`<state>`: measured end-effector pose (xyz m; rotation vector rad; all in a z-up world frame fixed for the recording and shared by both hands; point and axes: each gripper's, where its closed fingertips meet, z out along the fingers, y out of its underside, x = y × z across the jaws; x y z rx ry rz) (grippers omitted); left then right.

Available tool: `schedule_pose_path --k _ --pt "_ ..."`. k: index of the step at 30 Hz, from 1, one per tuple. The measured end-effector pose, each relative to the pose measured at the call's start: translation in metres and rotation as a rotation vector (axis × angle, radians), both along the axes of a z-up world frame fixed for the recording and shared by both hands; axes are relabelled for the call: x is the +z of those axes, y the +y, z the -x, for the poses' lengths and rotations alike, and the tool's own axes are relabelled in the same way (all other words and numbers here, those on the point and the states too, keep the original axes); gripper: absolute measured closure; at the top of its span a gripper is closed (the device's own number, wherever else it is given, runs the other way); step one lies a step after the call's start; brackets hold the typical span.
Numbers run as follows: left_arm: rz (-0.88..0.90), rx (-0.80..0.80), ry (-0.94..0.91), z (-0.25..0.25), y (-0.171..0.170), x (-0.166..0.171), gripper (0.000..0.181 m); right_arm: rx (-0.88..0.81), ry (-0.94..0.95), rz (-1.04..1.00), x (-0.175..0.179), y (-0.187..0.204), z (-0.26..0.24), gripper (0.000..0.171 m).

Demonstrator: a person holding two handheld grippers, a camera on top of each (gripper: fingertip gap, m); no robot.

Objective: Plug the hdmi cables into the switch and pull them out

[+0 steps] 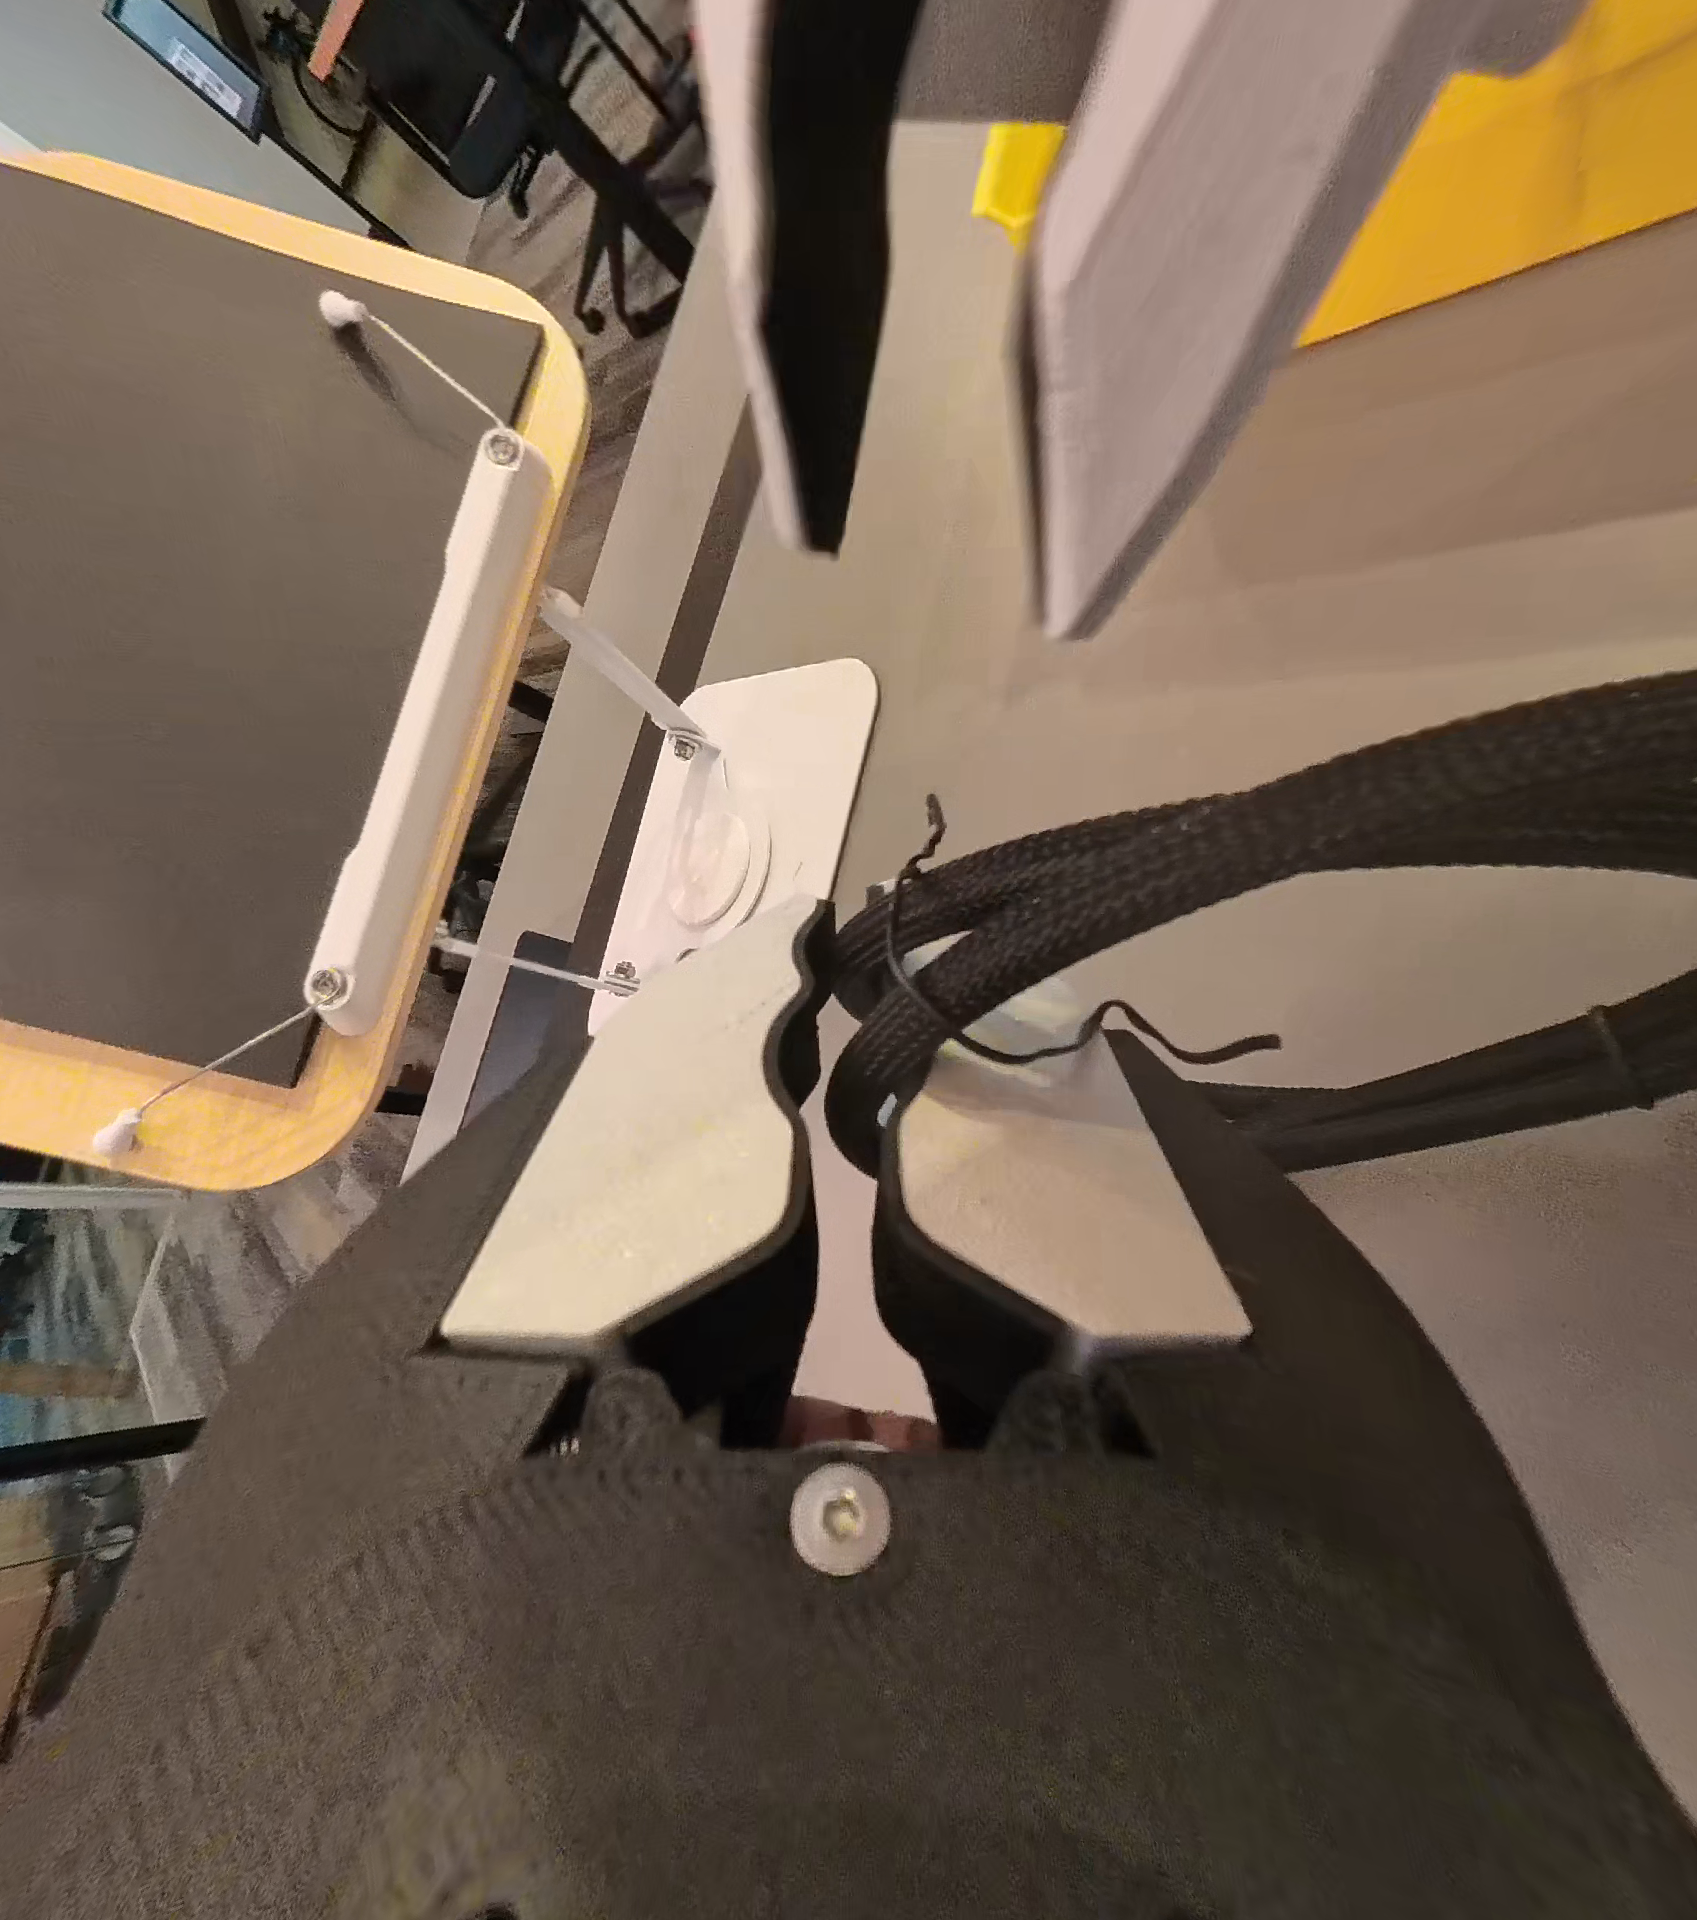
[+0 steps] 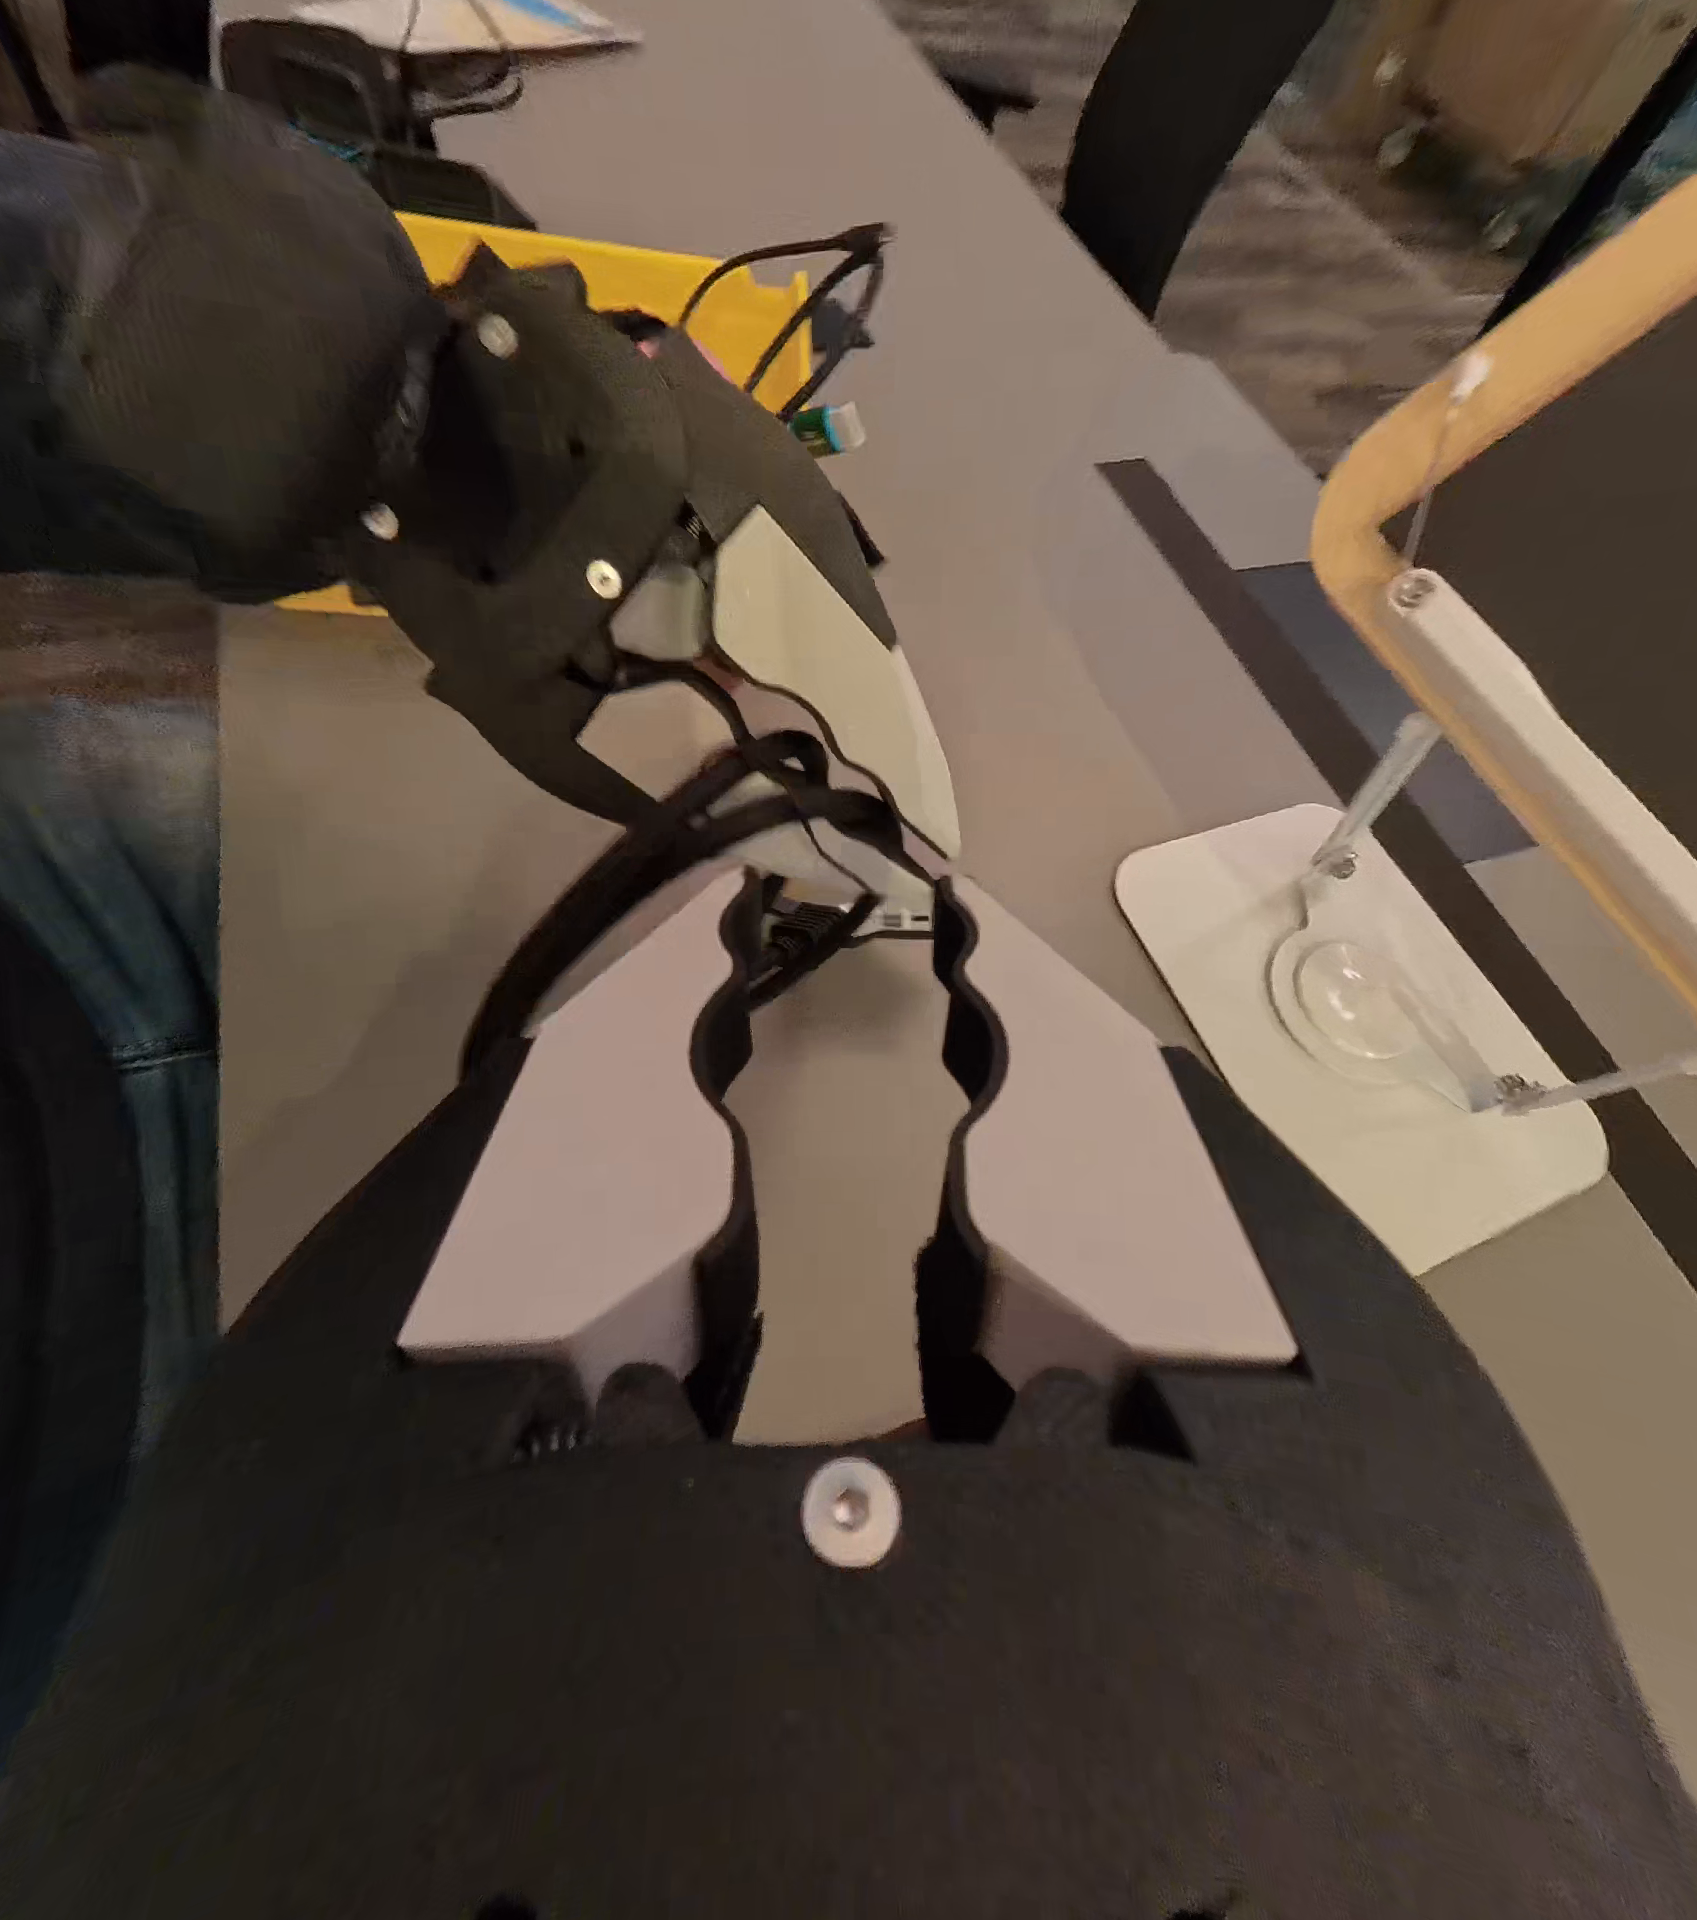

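In the right wrist view a small white HDMI switch [image 2: 870, 891] lies on the grey table [image 2: 1031, 520]. My left gripper [image 2: 802, 831], held by a black-gloved hand, points down and is shut on the switch. Black braided HDMI cables [image 2: 553, 956] loop away to the left. A black plug [image 2: 794, 938] sits at the switch's near side. My right gripper [image 2: 844, 914] is open, its tips on either side of that plug. In the left wrist view the left gripper [image 1: 849, 1039] closes around the tied cable bundle [image 1: 1343, 831] and a silver bit of the switch [image 1: 1020, 1023]. The right gripper's fingers [image 1: 802, 312] hang above.
A wood-framed dark panel [image 2: 1602, 499] stands on a white base plate [image 2: 1395, 1174] at the right, close to the switch; it also shows in the left wrist view [image 1: 148, 623]. A yellow bin [image 2: 615, 281] with cables sits behind. A person's jeans [image 2: 127, 935] are at the left table edge. My right fingertips sit around 7 cm from my left ones.
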<state>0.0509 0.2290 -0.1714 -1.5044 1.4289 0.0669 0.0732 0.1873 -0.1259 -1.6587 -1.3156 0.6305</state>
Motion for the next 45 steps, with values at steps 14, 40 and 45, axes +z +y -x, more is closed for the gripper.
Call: schedule_pose_path --k 14,40,45 --pt "0.032 0.007 0.005 -0.008 0.001 0.01 0.177 -0.014 0.24 -0.209 -0.024 -0.005 0.018 0.089" --pt "0.025 0.016 -0.024 -0.019 0.001 0.021 0.176 -0.029 0.448 -0.181 -0.012 -0.008 0.016 0.115" --pt "-0.01 0.014 -0.019 -0.022 0.002 0.023 0.177 -0.04 0.514 -0.094 -0.018 -0.002 0.017 0.077"
